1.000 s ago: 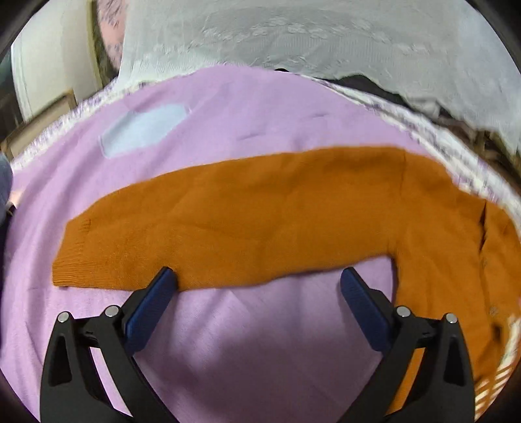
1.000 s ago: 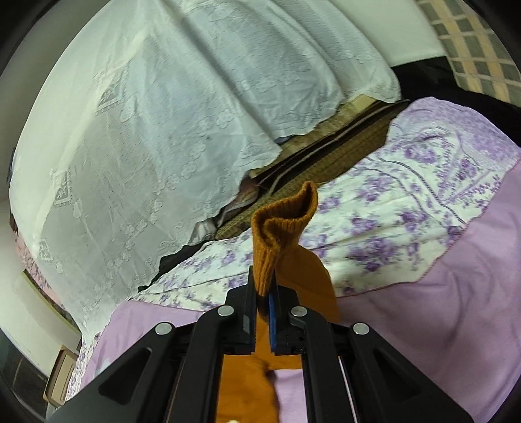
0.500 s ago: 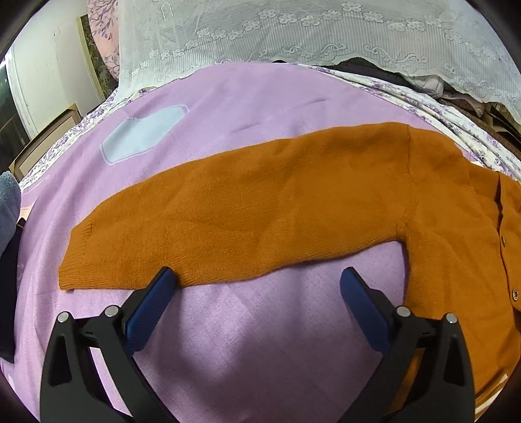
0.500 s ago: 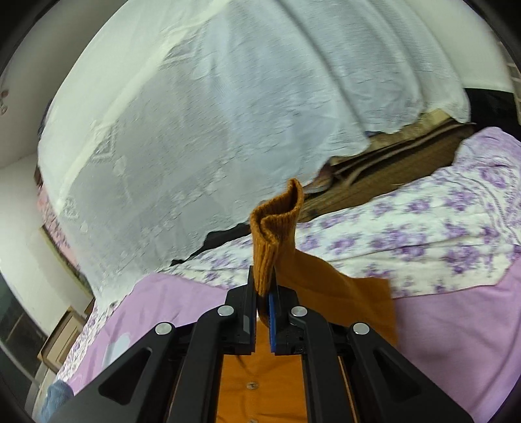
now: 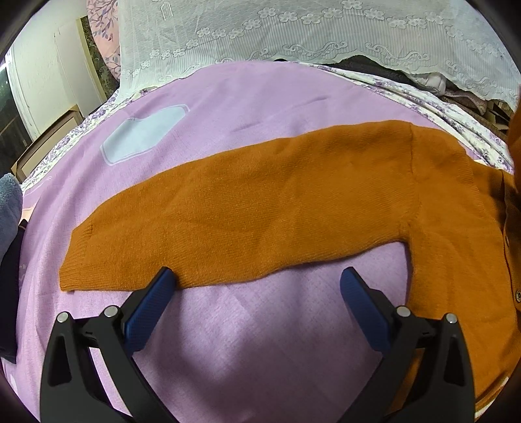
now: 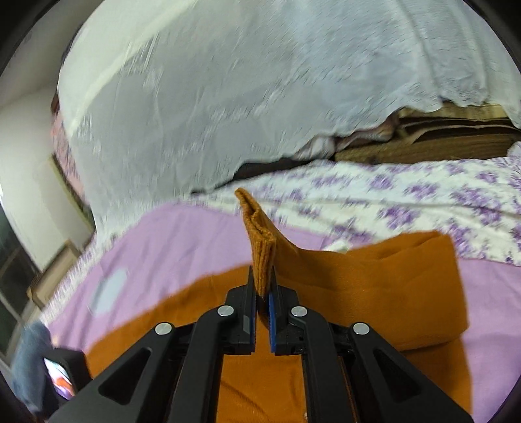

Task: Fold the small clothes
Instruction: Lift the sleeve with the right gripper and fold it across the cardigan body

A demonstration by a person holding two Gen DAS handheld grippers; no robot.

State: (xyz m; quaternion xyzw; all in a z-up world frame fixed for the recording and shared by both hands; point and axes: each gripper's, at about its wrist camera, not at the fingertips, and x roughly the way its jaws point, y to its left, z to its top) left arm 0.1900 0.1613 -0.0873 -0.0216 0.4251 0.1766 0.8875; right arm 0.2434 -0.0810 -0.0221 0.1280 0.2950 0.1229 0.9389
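The right gripper (image 6: 262, 286) is clamped on the ribbed cuff (image 6: 257, 234) of the orange cardigan (image 5: 293, 208), lifting that sleeve above the purple sheet (image 5: 247, 332). The left gripper (image 5: 257, 279) has its jaws wide apart over the sheet, one pad (image 5: 153, 302) at the edge of the flat sleeve

White lace cloth (image 5: 325, 29) behind lilac sheet (image 5: 260, 341); pale blue patch (image 5: 143, 133) on sheet.
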